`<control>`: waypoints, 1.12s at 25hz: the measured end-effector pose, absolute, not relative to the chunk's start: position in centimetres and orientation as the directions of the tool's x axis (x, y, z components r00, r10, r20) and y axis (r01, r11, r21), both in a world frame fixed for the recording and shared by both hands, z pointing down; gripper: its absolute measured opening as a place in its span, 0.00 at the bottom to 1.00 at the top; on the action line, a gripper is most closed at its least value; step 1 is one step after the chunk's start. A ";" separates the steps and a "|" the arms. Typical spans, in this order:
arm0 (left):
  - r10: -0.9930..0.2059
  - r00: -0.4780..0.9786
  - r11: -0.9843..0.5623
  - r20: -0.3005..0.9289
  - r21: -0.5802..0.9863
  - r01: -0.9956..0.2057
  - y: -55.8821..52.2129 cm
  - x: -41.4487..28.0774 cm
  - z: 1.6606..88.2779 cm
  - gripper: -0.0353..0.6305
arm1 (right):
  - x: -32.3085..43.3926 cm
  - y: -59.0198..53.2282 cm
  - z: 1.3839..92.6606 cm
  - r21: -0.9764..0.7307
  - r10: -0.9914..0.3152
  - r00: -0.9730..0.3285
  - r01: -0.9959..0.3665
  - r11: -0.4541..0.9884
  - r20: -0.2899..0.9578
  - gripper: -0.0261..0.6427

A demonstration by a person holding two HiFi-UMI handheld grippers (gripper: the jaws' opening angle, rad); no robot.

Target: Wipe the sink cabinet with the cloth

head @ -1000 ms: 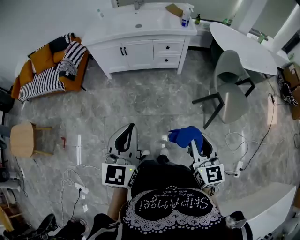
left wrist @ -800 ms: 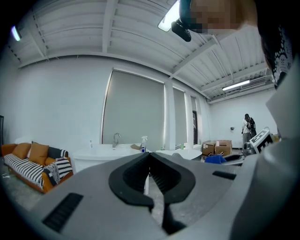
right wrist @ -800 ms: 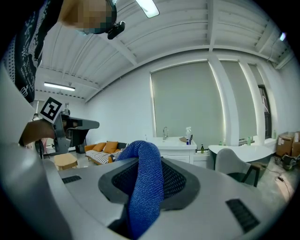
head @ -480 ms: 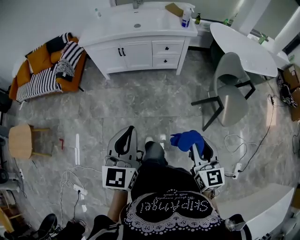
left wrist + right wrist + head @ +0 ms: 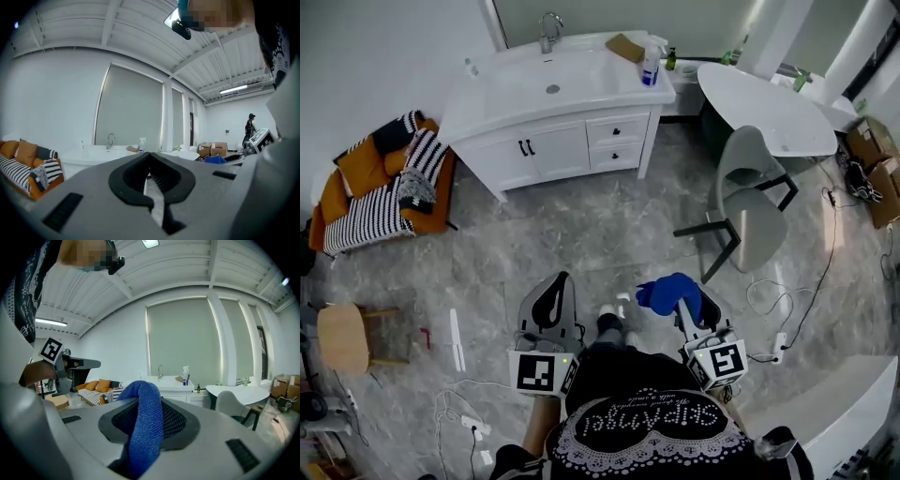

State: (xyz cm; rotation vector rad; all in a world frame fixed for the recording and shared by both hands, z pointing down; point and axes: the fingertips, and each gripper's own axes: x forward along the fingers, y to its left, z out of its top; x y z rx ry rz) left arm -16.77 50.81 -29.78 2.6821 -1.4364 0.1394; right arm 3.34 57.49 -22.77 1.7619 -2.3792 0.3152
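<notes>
The cloth [image 5: 145, 427] looks coarse-knit, the sink cabinet [image 5: 558, 150] glossy white.

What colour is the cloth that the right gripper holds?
Blue. The cloth shows best in the right gripper view, pinched between the jaws.

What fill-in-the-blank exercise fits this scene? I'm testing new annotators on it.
The right gripper is shut on a ____ cloth.
The left gripper is shut and holds ____.
The spray bottle stands on the sink cabinet, to the ____ of the faucet.
Missing words: blue; nothing; right.
</notes>
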 end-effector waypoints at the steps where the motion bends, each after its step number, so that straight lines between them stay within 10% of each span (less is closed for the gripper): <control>1: -0.819 0.561 -0.561 0.125 0.040 -0.827 50.1 -16.9 -30.0 0.06 | 3.0 56.6 -23.3 -0.067 -0.927 -0.288 -0.958 0.280 0.242 0.21; 28: -0.778 0.622 -0.617 0.089 0.077 -0.783 44.6 -18.6 -29.6 0.06 | 0.3 50.3 -22.9 -0.031 -0.932 -0.276 -0.960 0.277 0.233 0.21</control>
